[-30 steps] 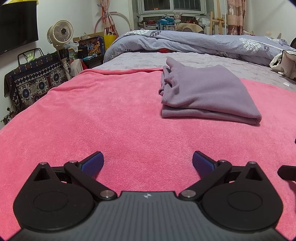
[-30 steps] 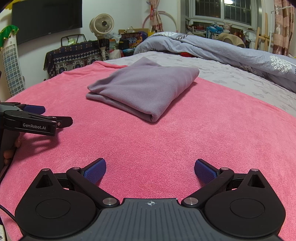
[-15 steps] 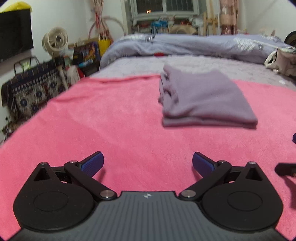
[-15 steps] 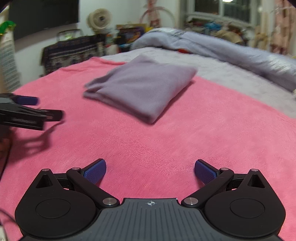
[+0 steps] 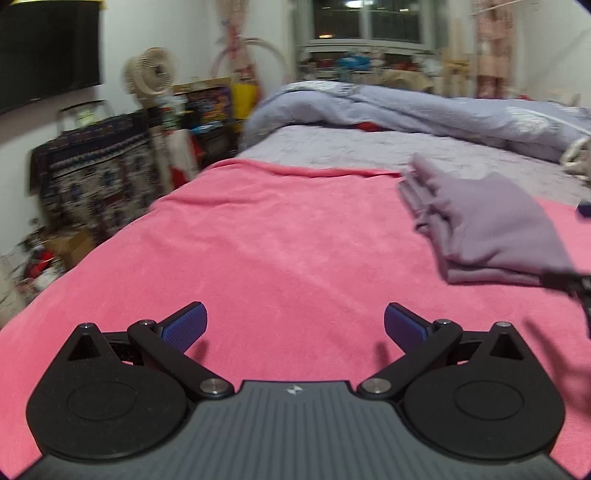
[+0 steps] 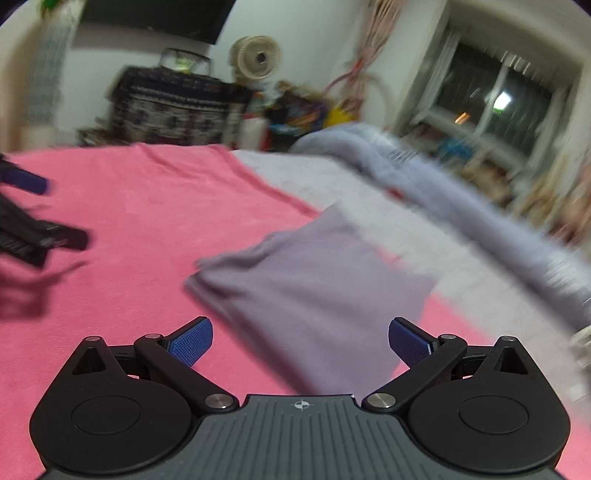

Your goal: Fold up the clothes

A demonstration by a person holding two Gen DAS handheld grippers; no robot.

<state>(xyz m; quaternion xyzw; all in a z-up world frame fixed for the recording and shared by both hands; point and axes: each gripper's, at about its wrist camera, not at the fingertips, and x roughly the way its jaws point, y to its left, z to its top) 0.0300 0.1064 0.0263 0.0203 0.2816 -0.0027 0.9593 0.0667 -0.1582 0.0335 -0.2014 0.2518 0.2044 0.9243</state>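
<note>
White walls, a dark window (image 5: 365, 22), a fan (image 5: 149, 75), wall-mounted television (image 5: 44, 55).

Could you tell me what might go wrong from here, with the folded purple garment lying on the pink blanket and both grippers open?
The right gripper is open right at the near corner of the folded garment; a careless grab there might catch only the top layers and undo the fold. The right view is badly blurred, so aim may be off. The left gripper hangs over bare pink blanket, too far aside to steady the stack.

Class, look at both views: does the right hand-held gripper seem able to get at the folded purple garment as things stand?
Probably yes. The right hand-held gripper is open with the folded purple garment directly ahead on the pink blanket, nothing lying between. The left hand-held gripper sits off to the side.
</note>
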